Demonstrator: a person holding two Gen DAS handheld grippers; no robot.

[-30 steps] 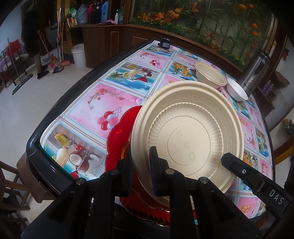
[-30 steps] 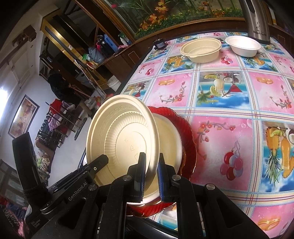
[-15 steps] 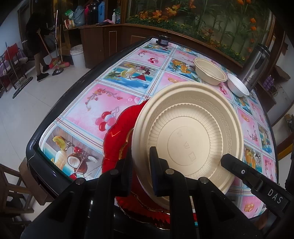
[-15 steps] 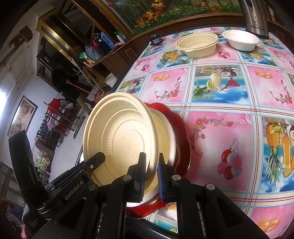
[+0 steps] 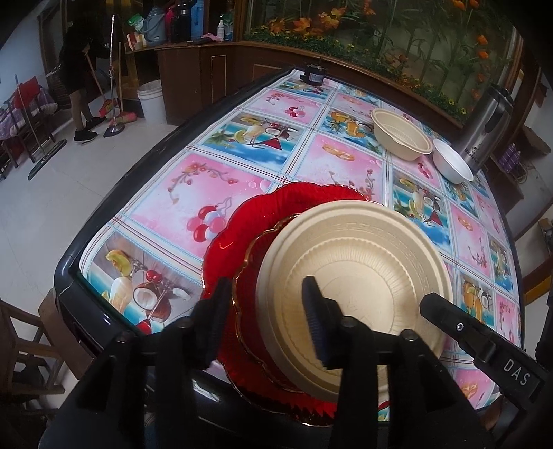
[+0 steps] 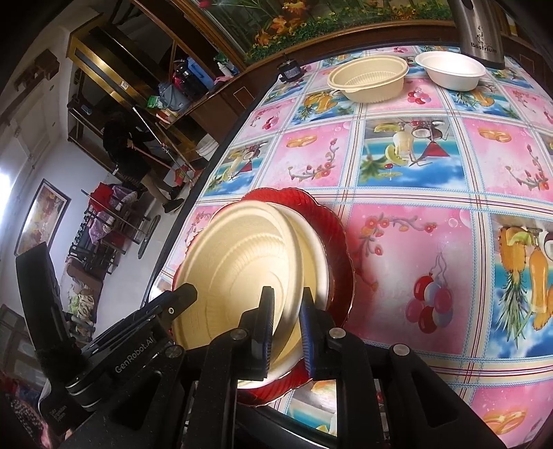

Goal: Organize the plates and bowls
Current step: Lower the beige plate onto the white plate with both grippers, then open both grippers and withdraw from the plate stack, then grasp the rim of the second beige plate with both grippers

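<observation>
A cream plate [image 5: 363,276] [image 6: 242,262] lies underside up on a stack: another cream plate [image 6: 311,255], a gold-rimmed red plate [image 5: 249,276] and a large red plate [image 5: 242,224] [image 6: 338,241]. My left gripper [image 5: 266,314] straddles the top plate's near rim. Its jaws are opening and stand wide, with neither pad touching the rim. My right gripper [image 6: 287,324] is at the opposite rim. Its jaws are opening too, and the rim sits loosely between them. The top plate looks slightly tilted and blurred in the right wrist view.
At the far end of the fruit-patterned table [image 5: 214,179] are a cream bowl [image 5: 401,138] [image 6: 366,79], a white bowl [image 5: 451,165] [image 6: 449,70] and a steel flask [image 5: 484,127] [image 6: 480,31]. The stack sits near the table's dark edge [image 5: 138,165]. A person [image 5: 79,69] sweeps the floor beyond.
Both grippers were shut on the cream plate and held it tilted up. Now both have spread their jaws, the left much wider, and the plate has dropped onto the stack.
</observation>
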